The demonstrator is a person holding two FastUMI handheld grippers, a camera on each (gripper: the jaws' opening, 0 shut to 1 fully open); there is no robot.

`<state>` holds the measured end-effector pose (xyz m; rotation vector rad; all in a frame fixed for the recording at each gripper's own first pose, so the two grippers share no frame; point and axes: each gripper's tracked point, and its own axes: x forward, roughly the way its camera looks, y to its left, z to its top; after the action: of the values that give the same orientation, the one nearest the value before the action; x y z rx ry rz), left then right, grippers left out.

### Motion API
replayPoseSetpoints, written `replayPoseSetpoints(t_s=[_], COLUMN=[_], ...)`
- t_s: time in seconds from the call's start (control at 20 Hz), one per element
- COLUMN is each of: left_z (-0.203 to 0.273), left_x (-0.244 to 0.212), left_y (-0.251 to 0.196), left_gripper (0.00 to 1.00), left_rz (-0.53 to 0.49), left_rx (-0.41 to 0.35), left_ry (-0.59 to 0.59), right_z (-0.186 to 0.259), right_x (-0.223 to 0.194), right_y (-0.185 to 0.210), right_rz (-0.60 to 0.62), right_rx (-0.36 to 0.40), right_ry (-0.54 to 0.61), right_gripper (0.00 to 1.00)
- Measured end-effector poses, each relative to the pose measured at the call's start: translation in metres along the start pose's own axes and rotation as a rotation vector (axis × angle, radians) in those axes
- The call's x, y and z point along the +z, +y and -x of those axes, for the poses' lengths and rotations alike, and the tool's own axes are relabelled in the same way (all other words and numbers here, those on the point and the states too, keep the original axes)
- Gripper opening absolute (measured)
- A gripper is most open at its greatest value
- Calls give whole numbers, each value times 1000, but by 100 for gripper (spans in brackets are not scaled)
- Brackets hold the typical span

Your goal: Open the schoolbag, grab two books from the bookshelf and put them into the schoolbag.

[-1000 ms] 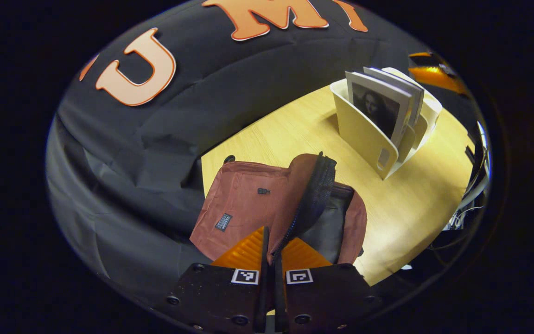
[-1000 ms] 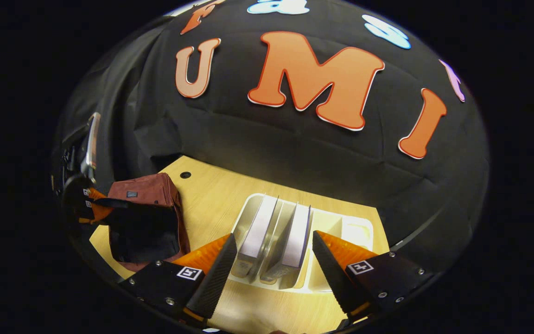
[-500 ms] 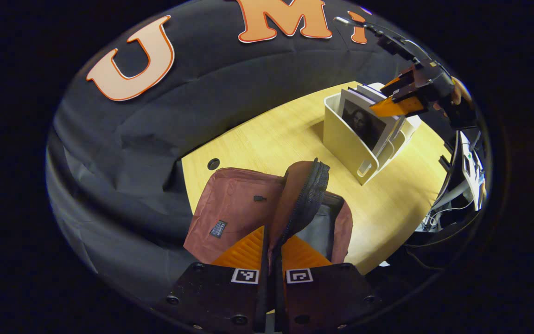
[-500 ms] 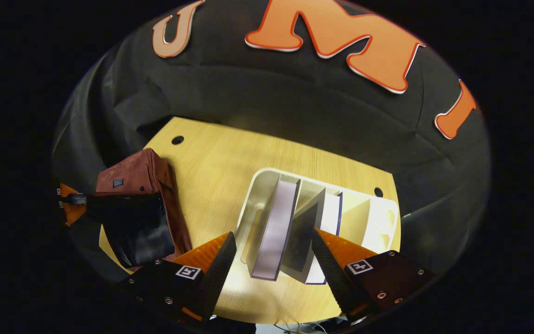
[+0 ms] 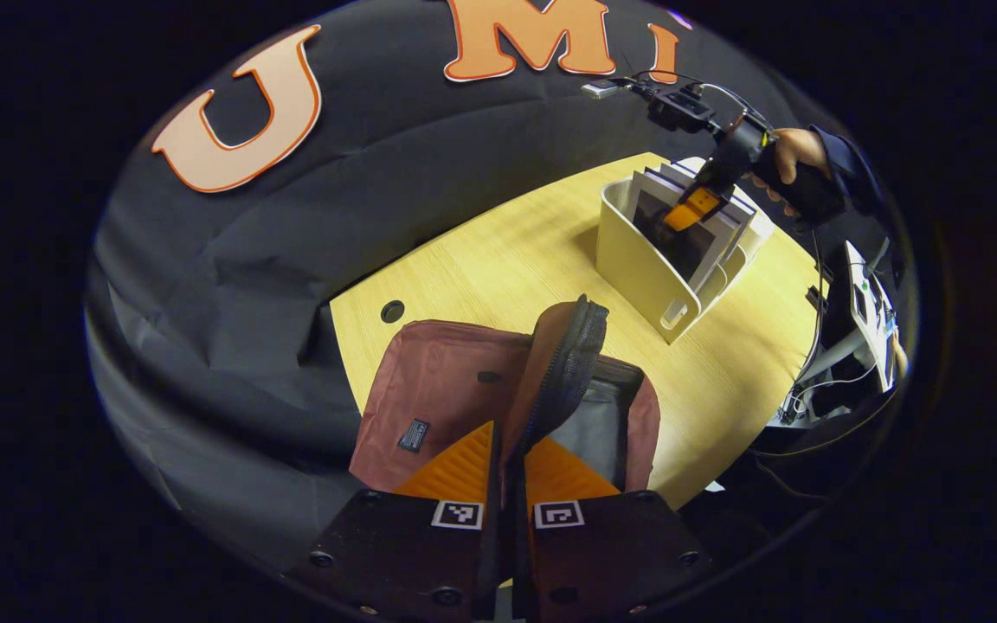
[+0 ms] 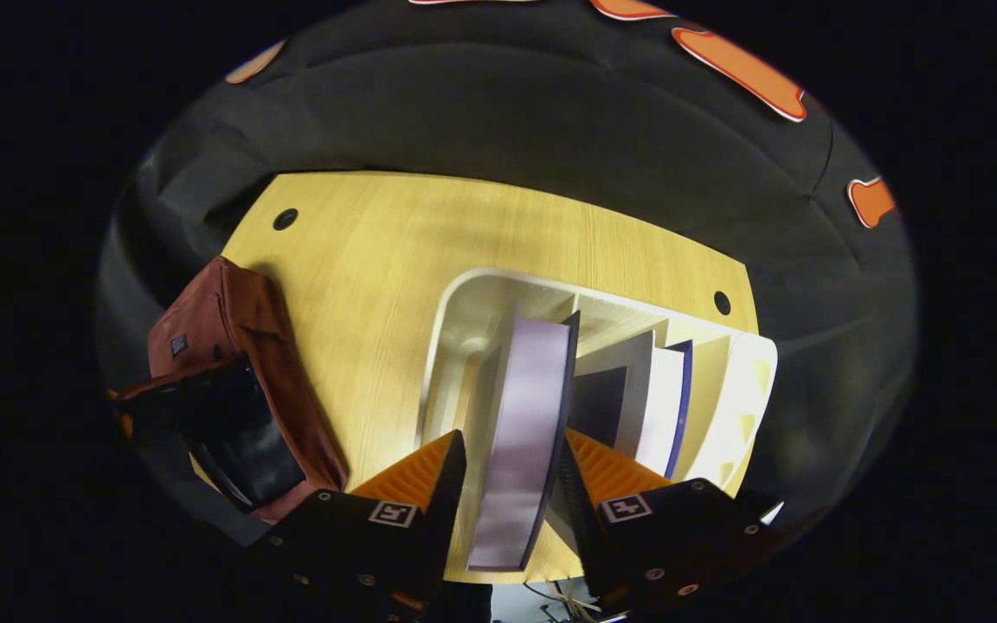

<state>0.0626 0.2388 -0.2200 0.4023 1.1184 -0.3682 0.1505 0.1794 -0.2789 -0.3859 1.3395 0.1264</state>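
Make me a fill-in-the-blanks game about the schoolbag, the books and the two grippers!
1. The left hand-held gripper is pinching the zipper edge of the ____ to hold it open.
2. The right hand-held gripper has one finger on each side of a ____ standing in the white bookshelf.
3. The bookshelf and the schoolbag both sit on a wooden ____.
4. The books inside the schoolbag right now number ____.

Missing words: schoolbag; book; table; none
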Motion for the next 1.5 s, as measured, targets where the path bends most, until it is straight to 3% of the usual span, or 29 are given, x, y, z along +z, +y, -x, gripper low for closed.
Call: replayPoseSetpoints(t_s=[0.1, 0.15, 0.3, 0.35, 0.5, 0.55, 0.6, 1.05, 1.5], left_z=[-1, -1, -4, -4, -4, -5, -4, -2, 2], left_x=[-3, -3, -4, -4, -4, -3, -3, 7, 20], left_y=[0, -1, -1, -1, -1, -2, -3, -5, -12], left_gripper=[7, 7, 8, 7, 8, 8, 8, 8, 8], left_rz=[7, 11, 25, 28, 29, 31, 34, 31, 60], left_rx=[-3, -7, -10, -13, -10, -11, -14, -6, -3], left_ry=[3, 5, 10, 11, 13, 14, 17, 37, 33], right_z=[1, -3, 1, 2, 21, 32, 42, 141, 197], right_x=[-1, -2, -4, -5, -1, 0, -1, -7, -53], right_y=[5, 9, 17, 16, 7, 3, 1, -36, -13], right_rz=[-28, -37, -91, -95, -94, -106, -119, -179, -240], right_rx=[14, 30, 71, 72, 68, 78, 93, 167, 373], right_ry=[31, 47, 86, 91, 48, 30, 14, -150, -222], right_gripper=[52, 58, 34, 39, 37, 45, 36, 36, 35])
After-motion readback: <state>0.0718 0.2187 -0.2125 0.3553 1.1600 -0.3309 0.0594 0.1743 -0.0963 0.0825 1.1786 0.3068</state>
